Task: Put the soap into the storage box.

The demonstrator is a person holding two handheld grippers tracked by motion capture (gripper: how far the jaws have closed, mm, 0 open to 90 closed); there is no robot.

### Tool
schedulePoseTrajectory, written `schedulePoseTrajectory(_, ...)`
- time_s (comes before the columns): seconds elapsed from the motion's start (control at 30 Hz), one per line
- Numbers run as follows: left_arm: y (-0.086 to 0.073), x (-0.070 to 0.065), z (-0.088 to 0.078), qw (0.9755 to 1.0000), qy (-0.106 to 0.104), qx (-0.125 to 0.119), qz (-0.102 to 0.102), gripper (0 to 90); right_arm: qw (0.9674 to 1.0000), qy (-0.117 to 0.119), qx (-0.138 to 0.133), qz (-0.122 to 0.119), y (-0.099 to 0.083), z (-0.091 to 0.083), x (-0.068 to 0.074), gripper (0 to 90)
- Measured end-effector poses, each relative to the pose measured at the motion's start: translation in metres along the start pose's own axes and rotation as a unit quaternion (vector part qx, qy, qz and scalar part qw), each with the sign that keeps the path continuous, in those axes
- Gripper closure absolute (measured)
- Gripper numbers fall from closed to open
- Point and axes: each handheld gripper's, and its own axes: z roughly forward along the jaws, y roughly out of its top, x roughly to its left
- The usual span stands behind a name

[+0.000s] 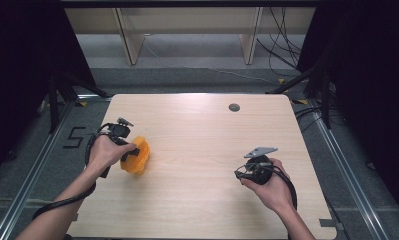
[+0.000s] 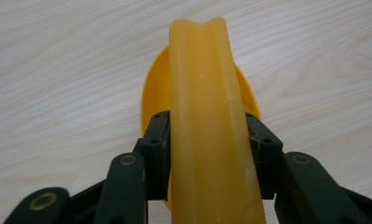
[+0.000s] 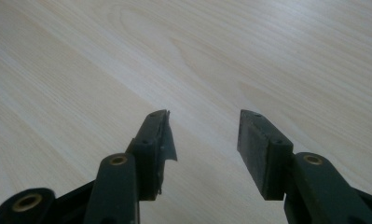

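Holding step in hand, by the look of it. Left gripper [image 1: 128, 151] clamped on the orange bowl [image 1: 137, 156], rim pinched between both fingers [image 2: 156, 149], bowl tipped on edge at the left part of the bench [image 1: 207, 130], low over the wood; touching it or not, hard to tell. Right gripper [image 1: 247, 172] well apart at the right, fingers [image 3: 260, 149] spread wide on nothing, bare wood beneath. Next, probably: carrying or setting the bowl down flat, which calls for a steady grip, a slow turn of the wrist, and release only once settled.
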Motion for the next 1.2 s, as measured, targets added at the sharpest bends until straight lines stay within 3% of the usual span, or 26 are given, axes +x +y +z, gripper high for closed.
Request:
schedulePoseTrajectory(0.07,0.002,-0.002,0.000,0.9999,0.008,0.007,0.007,59.5,1.0000,0.000,0.000,0.000,0.000,0.000,0.000,53.4)
schedulePoseTrajectory(0.1,0.001,-0.004,0.002,0.9999,0.004,-0.002,-0.012,59.9,1.0000,0.001,0.001,0.003,0.000,0.000,0.000,53.4)
schedulePoseTrajectory(0.13,0.001,-0.005,0.001,0.9999,0.009,0.001,-0.015,60.1,1.0000,0.000,0.001,0.002,0.000,0.000,0.000,53.4)
schedulePoseTrajectory(0.4,0.000,-0.003,0.001,0.9996,0.003,-0.008,-0.027,60.7,1.0000,-0.001,0.001,-0.001,0.000,0.000,-0.001,53.1)
schedulePoseTrajectory(0.43,0.000,-0.001,-0.002,0.9998,0.000,-0.003,-0.021,60.7,1.0000,-0.001,0.000,-0.001,0.000,0.000,-0.001,53.1)
schedulePoseTrajectory(0.5,-0.002,0.002,-0.005,0.9996,-0.007,-0.018,-0.021,60.7,1.0000,-0.002,-0.001,-0.003,-0.001,0.001,-0.002,53.1)
schedulePoseTrajectory(0.67,-0.007,0.000,-0.013,0.9979,0.004,-0.055,-0.035,60.8,1.0000,0.000,0.003,0.000,0.000,0.001,-0.001,53.0)
schedulePoseTrajectory(0.8,-0.013,-0.003,-0.005,0.9958,0.003,-0.076,-0.051,60.7,1.0000,0.001,0.005,0.001,0.000,0.001,0.000,53.0)
schedulePoseTrajectory(0.87,-0.015,-0.003,-0.001,0.9961,0.003,-0.070,-0.054,60.7,1.0000,0.000,0.006,0.000,-0.001,0.001,0.000,53.0)
schedulePoseTrajectory(0.97,-0.020,-0.006,0.005,0.9937,0.009,-0.093,-0.061,60.7,1.0000,0.001,0.005,-0.001,-0.001,0.001,-0.001,53.0)
schedulePoseTrajectory(1.13,-0.024,-0.009,0.007,0.9927,0.022,-0.105,-0.056,60.7,1.0000,0.001,0.006,-0.005,-0.001,0.002,0.000,53.0)
schedulePoseTrajectory(1.2,-0.026,-0.010,0.009,0.9908,0.024,-0.120,-0.059,60.6,1.0000,0.002,0.007,-0.004,-0.001,0.002,0.000,53.0)
